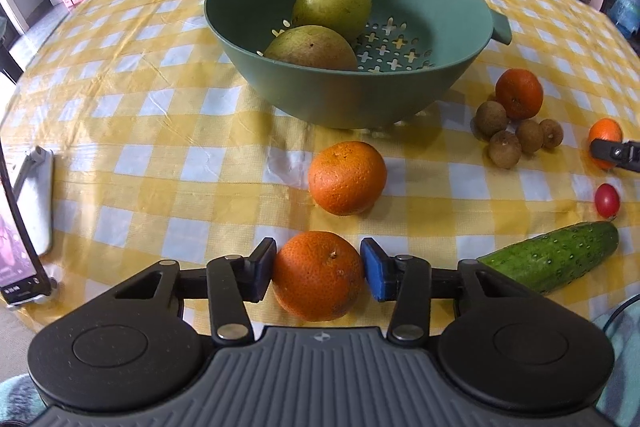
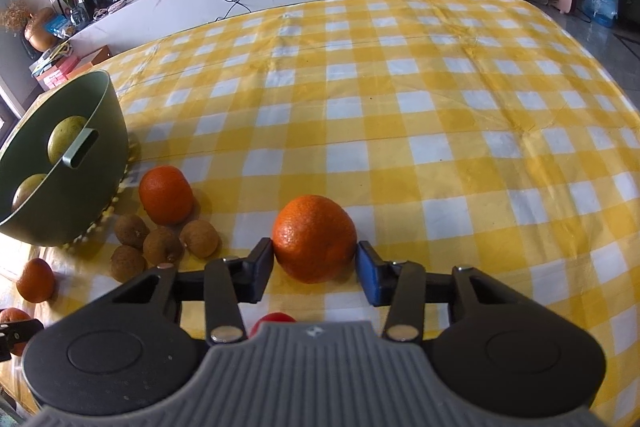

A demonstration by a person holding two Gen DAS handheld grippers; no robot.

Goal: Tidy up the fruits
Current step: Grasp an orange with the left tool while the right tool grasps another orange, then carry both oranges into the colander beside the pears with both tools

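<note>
My left gripper (image 1: 318,261) is shut on a small orange (image 1: 318,277) that rests on the checked cloth, both pads against its sides. At the right edge of the left wrist view, a dark finger (image 1: 612,151) of my right gripper lies against another orange (image 1: 606,135). In the right wrist view, my right gripper (image 2: 314,255) has both pads on that orange (image 2: 314,237), which sits on the table. A green colander bowl (image 1: 340,99) beyond holds two yellow-green fruits (image 1: 332,3). Two more oranges (image 1: 347,178) (image 1: 519,93) and several brown longans (image 1: 516,137) lie loose.
A cucumber (image 1: 556,259) and a cherry tomato (image 1: 607,200) lie to the right of my left gripper. A phone on a stand (image 1: 18,227) occupies the table's left edge. The yellow checked cloth (image 2: 440,87) stretches bare to the right of the bowl (image 2: 80,195).
</note>
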